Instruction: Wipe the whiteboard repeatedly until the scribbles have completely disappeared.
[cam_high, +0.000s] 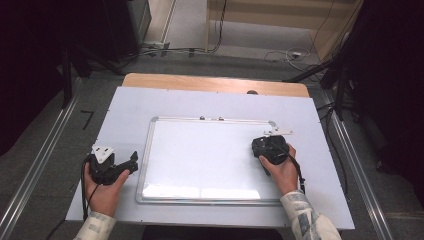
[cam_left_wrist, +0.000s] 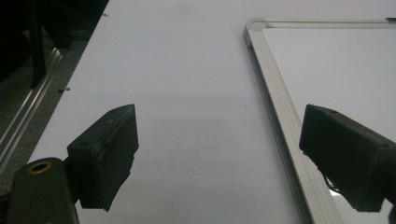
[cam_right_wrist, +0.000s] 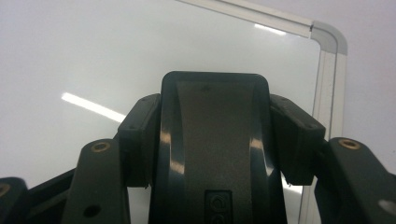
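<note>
at nine o'clock on the worktop (cam_high: 220, 102), the person's left hand (cam_high: 102, 192) holds the left tool (cam_high: 131, 161) low over the pale white sheet, just outside the whiteboard's left edge. in the left gripper view its two black jaws stand wide apart with nothing between them (cam_left_wrist: 219, 154); the left pad hangs over the bare sheet and the right pad over the board's aluminium rail. the pads are blocky, matte and a little scuffed.

at the centre lies the whiteboard (cam_high: 200, 155), flat on the sheet, a white rectangle in a thin silver frame with rounded grey corner caps. its surface is unmarked and glossy; a band of ceiling glare runs along its six o'clock edge. two small dark clips sit on the twelve o'clock rail.

toward three o'clock, over the board's right part, the person's right hand (cam_high: 281, 170) holds the right tool (cam_high: 260, 146). in the right gripper view its jaws press on either side of a black eraser (cam_right_wrist: 215, 144), a smooth rounded-top block with a shiny bevelled rim and a matte middle panel bearing a small embossed mark. the eraser is upright between the pads, over the white surface near the board's rounded corner; whether it touches the board cannot be told. both patterned sleeves come in from six o'clock.
</note>
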